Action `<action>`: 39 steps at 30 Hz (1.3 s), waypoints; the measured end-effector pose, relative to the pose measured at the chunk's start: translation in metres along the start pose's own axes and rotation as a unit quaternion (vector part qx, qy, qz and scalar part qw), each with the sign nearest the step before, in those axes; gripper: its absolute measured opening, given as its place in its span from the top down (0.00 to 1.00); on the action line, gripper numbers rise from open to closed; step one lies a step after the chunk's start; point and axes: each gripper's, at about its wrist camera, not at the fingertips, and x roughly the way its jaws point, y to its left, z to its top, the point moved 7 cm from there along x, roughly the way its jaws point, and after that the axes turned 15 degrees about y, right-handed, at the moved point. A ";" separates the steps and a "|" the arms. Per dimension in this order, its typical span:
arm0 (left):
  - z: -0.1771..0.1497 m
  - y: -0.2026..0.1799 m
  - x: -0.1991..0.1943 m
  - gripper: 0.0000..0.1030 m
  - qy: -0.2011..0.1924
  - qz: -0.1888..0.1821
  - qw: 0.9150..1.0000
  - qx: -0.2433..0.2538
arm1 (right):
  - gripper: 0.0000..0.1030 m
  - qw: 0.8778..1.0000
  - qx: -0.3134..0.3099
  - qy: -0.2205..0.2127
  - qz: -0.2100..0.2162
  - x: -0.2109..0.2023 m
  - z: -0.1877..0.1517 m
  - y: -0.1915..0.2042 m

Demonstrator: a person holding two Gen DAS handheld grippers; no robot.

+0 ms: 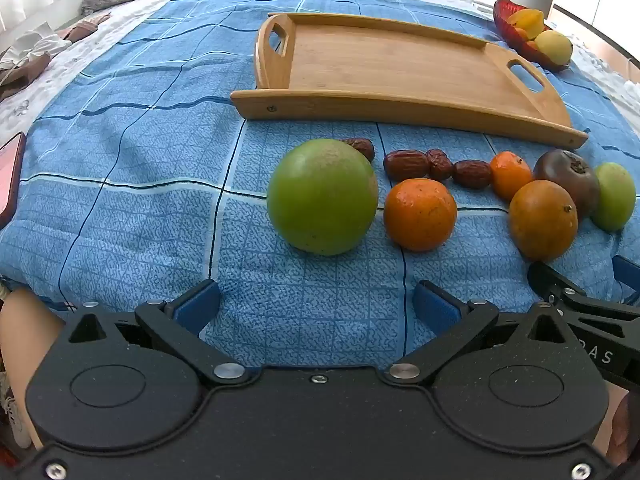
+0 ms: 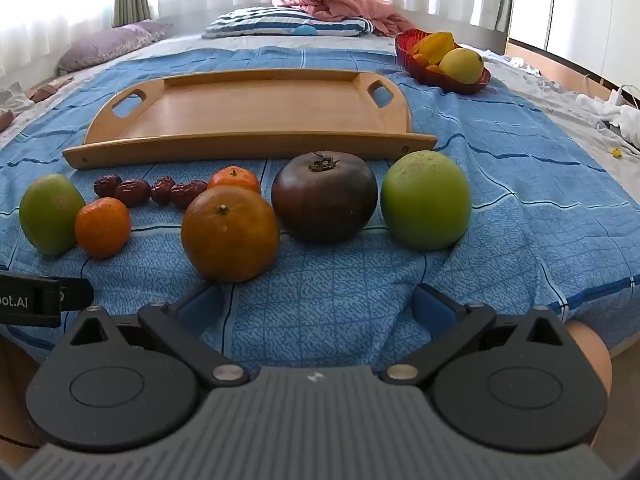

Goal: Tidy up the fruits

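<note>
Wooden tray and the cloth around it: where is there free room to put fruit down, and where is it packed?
The wooden tray floor is bare between its two handles. Blue cloth left of the big green fruit is open. Crowded: the strip before the tray, with dates, oranges and the dark fruit.

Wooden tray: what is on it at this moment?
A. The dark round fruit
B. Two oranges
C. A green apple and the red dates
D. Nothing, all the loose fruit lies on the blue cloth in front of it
D. The wooden tray shows only bare wood, while the green apple, the dark round fruit, the oranges and the red dates all lie on the blue cloth in front of it.
</note>
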 end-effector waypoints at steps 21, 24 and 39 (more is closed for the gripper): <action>0.000 -0.001 -0.001 0.00 -0.002 0.007 1.000 0.003 | 0.00 1.000 0.000 -0.003 0.000 0.000 -0.001 0.001; 0.000 -0.001 -0.001 0.00 -0.002 0.007 1.000 0.003 | 0.00 1.000 0.000 -0.004 0.000 0.000 -0.001 0.001; 0.001 0.000 0.000 0.00 -0.003 0.009 1.000 0.004 | 0.00 1.000 0.000 -0.005 -0.001 0.000 -0.001 0.001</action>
